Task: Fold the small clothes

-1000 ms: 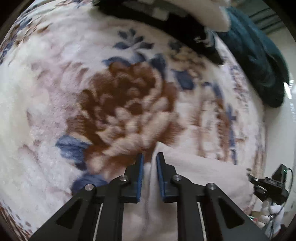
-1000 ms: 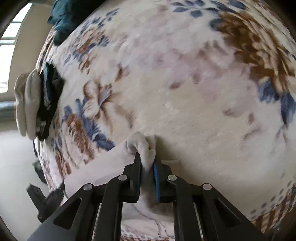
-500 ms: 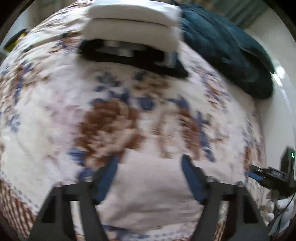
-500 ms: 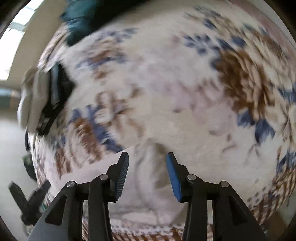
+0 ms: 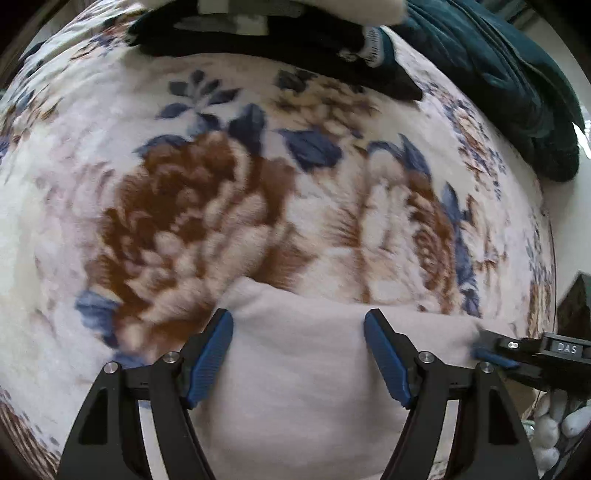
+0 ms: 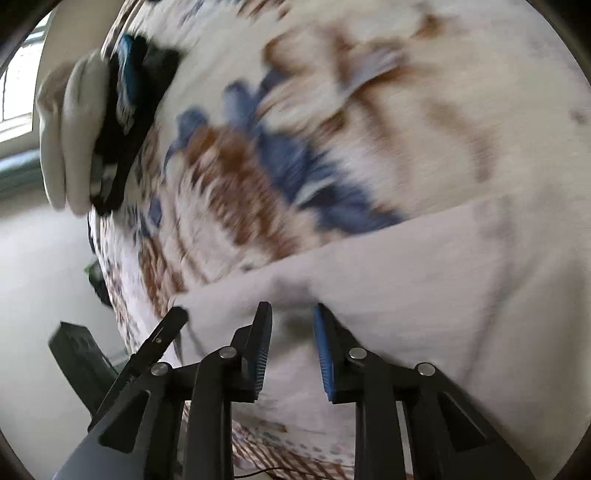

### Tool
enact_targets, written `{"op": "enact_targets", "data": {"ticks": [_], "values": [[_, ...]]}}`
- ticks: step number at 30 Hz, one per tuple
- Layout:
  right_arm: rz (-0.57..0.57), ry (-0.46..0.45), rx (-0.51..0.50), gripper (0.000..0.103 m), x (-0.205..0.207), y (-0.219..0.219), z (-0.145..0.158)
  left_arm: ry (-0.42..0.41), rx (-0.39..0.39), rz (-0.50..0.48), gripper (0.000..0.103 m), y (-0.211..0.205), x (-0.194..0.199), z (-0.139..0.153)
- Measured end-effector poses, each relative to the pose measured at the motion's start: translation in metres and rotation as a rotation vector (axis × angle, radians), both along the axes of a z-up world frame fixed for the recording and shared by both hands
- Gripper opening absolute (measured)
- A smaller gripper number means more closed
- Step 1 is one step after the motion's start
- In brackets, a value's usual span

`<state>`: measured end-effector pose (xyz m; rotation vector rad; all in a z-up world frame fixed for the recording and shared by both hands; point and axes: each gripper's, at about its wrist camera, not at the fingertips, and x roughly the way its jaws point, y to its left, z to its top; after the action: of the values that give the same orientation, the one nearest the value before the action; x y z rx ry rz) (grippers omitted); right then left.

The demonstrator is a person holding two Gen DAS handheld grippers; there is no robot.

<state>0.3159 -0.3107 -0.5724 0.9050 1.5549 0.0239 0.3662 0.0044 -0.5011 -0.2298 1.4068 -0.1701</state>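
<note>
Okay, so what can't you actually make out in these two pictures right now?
- Pale garment, left wrist view: near edge cut off by the frame and the left hand-held gripper.
- Same garment, right wrist view: motion blur hides its folds around the right hand-held gripper.
- Folded stack, left wrist view: top cropped, so the count is unclear.

Both grippers' jaws, clamped a second ago, have released the pale garment.
</note>
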Motion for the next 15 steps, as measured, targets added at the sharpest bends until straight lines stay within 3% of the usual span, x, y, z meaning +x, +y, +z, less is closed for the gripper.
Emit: {"op": "enact_targets", "data": {"ticks": [5,7,10,11,13,15], "values": [[-0.045,0.026,-0.037,0.024,-0.01,-0.049,0.002,0.047,-0.054,0.081,0.075,0.027,-0.001,-0.006],[-0.051,0.019,-0.009,0.03,-0.011,-0.06,0.009,0.051,-0.105,0.103,0.073,0.033,-0.003,0.002],[-0.046,-0.052,-0.047,0.072,-0.02,-0.075,0.042,0.001,-0.225,0.139,0.073,0.048,-0.01,0.027],[-0.047,-0.078,-0.077,0.081,-0.028,-0.082,0.054,-0.009,-0.255,0.149,0.073,0.055,-0.013,0.032],[-0.049,-0.09,-0.104,0.086,-0.044,-0.093,0.062,-0.023,-0.331,0.158,0.076,0.07,-0.022,0.034],[-0.036,-0.063,-0.069,0.087,-0.062,-0.101,0.05,-0.021,-0.361,0.156,0.077,0.084,-0.03,0.023]]}}
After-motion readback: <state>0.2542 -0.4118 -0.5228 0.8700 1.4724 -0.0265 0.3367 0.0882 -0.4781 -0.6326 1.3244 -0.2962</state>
